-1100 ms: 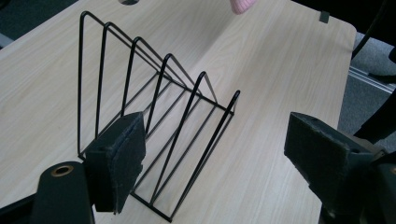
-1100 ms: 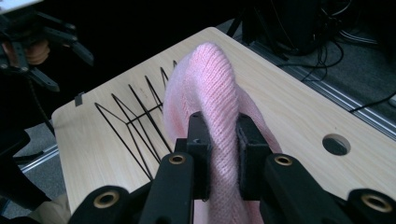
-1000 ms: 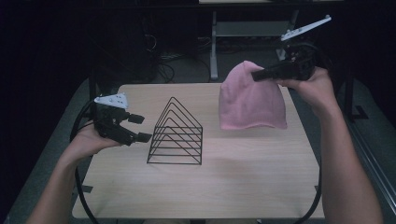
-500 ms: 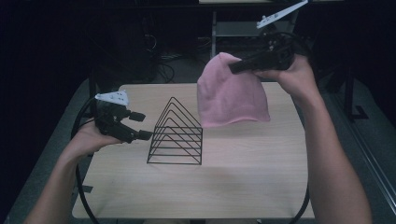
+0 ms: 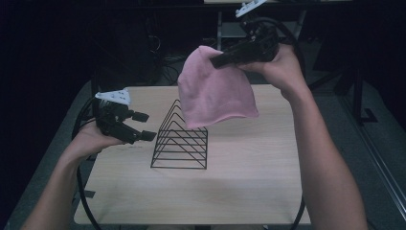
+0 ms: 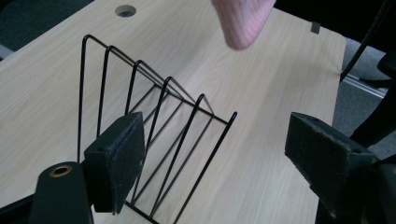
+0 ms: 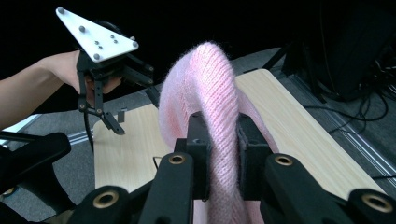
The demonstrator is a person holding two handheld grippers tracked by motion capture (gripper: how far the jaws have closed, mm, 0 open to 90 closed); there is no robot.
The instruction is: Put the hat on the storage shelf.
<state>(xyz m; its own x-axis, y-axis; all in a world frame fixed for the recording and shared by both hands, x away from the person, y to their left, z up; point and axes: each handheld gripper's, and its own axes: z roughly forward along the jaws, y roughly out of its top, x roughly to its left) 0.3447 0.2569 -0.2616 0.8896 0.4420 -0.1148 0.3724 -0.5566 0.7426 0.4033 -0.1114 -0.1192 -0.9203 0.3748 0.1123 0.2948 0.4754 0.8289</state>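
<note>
Right gripper view has the right tool [image 7: 219, 154] clamped on a fold of the pink knit hat [image 7: 205, 88], pads pressing it from both sides; seen from the high view, the hat [image 5: 215, 91] hangs in the air from that tool [image 5: 218, 60], above the black wire rack [image 5: 181, 139] on the bench [image 5: 249, 177]; the left tool [image 5: 143, 127] sits just beside the rack, jaws wide apart and holding nothing.

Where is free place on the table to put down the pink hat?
The right half of the table is bare, from the wire rack to the right edge, and so is the near strip. The left is crowded: the left gripper hovers beside the rack.
</note>
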